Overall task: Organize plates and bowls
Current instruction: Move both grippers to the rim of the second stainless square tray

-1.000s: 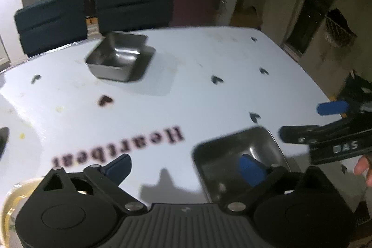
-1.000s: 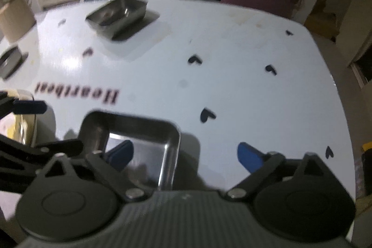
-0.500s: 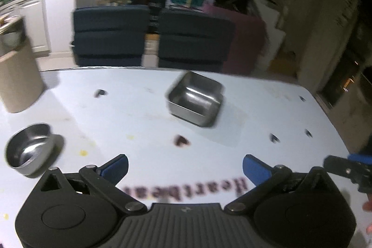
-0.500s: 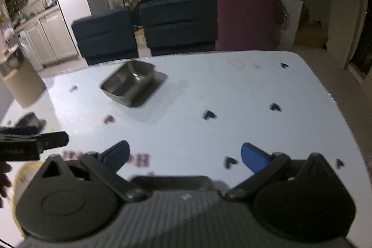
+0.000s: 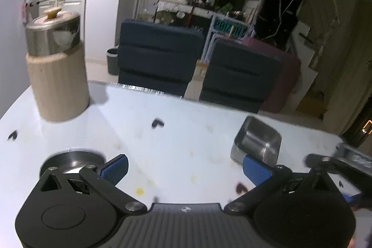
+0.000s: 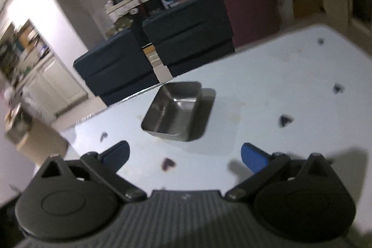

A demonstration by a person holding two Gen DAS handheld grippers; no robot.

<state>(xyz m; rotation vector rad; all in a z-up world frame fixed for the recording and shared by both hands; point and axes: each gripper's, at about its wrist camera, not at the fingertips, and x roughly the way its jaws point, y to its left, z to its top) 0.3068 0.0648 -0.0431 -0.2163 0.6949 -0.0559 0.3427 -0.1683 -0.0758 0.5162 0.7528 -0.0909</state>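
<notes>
Both the left gripper (image 5: 184, 167) and right gripper (image 6: 184, 156) hover spread and empty over the white heart-dotted tabletop (image 6: 290, 90); a square steel bowl (image 6: 176, 110) sits mid-table before dark chairs (image 5: 160, 57).

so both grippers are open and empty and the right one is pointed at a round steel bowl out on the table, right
Nearly. In the right wrist view the bowl ahead of the right gripper is square, not round. Both grippers, including the left gripper, are indeed open and empty.
</notes>
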